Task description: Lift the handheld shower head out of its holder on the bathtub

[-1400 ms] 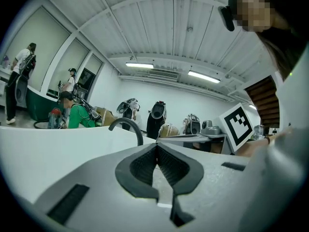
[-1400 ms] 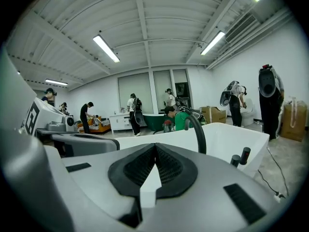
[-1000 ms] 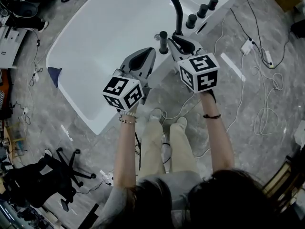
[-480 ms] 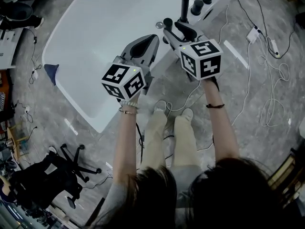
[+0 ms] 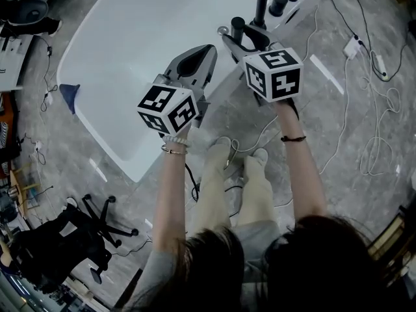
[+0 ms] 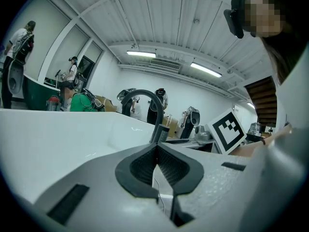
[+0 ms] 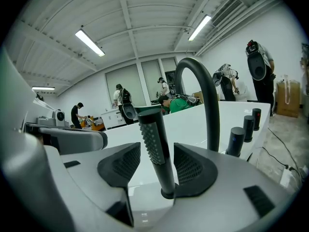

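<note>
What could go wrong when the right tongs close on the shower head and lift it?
1. The right tongs are open, and the handheld shower head stands off-centre between them, its base near one pad. Closing may tip it or grip it crooked.
2. The curved spout rises close behind, so a lift that drifts forward might strike it.
3. The left tongs are shut and empty, so nothing would catch a slip.

In the head view the spout [image 5: 261, 2] and the far end of the bathtub [image 5: 143, 44] run off the top edge. The right hand-held gripper [image 5: 242, 35] shows little past its marker cube [image 5: 273, 75], and the shower head [image 5: 238, 26] only its top (its foot, in the right gripper view, is half behind one jaw). Whether that jaw touches it cannot be told.
</note>
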A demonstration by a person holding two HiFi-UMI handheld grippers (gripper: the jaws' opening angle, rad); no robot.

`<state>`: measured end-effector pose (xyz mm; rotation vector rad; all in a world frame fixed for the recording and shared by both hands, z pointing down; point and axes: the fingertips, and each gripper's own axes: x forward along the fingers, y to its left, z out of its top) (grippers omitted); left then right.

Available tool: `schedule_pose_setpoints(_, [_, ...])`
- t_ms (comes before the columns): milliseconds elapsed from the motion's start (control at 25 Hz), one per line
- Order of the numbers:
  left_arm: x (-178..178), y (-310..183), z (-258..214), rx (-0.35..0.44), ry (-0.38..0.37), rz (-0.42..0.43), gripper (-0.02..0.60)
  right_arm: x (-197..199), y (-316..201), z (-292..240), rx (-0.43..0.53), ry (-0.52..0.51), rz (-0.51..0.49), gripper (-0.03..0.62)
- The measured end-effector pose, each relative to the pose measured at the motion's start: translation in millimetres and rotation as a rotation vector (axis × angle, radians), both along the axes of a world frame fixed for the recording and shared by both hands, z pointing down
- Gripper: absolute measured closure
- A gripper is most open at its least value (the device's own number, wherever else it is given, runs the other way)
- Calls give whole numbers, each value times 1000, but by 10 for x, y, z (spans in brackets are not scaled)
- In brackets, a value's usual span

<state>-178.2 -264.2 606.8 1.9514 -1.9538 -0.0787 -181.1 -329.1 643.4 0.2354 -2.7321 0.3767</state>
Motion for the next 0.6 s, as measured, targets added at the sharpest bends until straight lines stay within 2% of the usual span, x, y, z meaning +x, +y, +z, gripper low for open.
schedule_pose_setpoints(600, [-148,-9,188,5,-5,-16,575,-185,-78,272,25,27,36,404])
